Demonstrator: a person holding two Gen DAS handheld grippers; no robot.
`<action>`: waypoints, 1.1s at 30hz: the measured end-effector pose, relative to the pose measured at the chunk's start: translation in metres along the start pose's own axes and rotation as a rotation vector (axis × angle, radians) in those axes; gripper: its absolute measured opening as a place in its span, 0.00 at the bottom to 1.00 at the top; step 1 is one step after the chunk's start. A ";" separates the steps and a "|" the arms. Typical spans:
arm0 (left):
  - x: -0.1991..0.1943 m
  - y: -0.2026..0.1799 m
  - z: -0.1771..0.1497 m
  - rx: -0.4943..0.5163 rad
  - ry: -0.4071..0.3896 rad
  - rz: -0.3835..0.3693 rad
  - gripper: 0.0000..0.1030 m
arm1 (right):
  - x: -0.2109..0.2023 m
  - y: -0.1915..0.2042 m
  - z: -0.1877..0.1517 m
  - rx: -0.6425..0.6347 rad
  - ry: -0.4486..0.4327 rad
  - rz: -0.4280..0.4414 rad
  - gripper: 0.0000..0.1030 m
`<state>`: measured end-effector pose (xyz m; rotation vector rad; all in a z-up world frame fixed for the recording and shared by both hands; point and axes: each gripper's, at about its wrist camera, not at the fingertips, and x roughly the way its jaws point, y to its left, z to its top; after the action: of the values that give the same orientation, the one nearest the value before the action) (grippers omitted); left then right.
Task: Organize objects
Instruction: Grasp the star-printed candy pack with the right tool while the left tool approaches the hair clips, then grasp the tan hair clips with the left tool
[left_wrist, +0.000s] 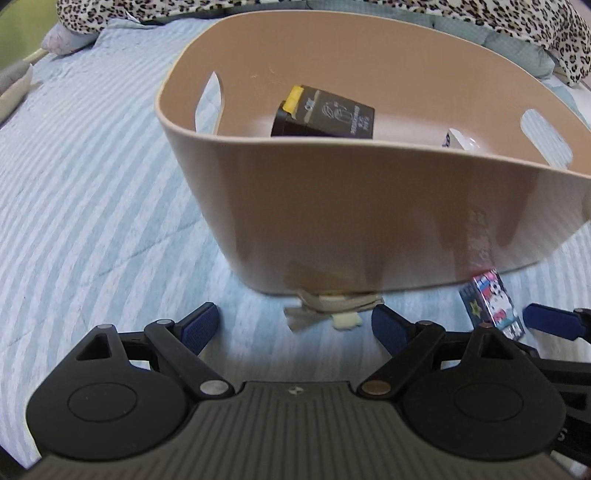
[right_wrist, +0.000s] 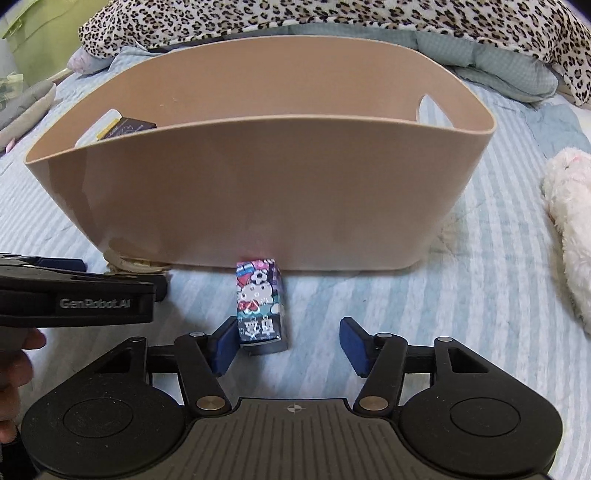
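Both tools released. Right tool (right_wrist: 288, 345) flanks the cartoon box (right_wrist: 260, 306) lying against the bin (right_wrist: 258, 206); left tool (left_wrist: 295, 325) faces a wrapper (left_wrist: 328, 308).

We see our left gripper (left_wrist: 293, 325) and right gripper (right_wrist: 288, 343) as matte black linkages with blue finger pads (right_wrist: 223, 341), silver and brass pivot pins, round side discs and a ribbed grey housing. White "GenRobot.AI" lettering marks the left body; bare skin shows beside it.

left gripper (left_wrist: 295, 325): fingers spread, low | right gripper (right_wrist: 288, 345): fingers spread, low
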<state>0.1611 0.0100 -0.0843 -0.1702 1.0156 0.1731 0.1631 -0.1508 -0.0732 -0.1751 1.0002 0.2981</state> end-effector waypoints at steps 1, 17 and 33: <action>0.000 0.001 0.000 -0.006 -0.004 -0.001 0.88 | 0.001 0.000 0.000 -0.003 0.001 0.001 0.57; -0.008 0.028 -0.003 -0.022 -0.013 -0.109 0.39 | -0.006 -0.008 -0.004 -0.022 -0.001 0.017 0.20; -0.057 0.033 -0.021 0.029 -0.052 -0.153 0.38 | -0.057 0.004 -0.011 -0.038 -0.062 0.053 0.20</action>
<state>0.1068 0.0341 -0.0486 -0.2150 0.9492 0.0239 0.1241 -0.1592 -0.0309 -0.1731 0.9390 0.3685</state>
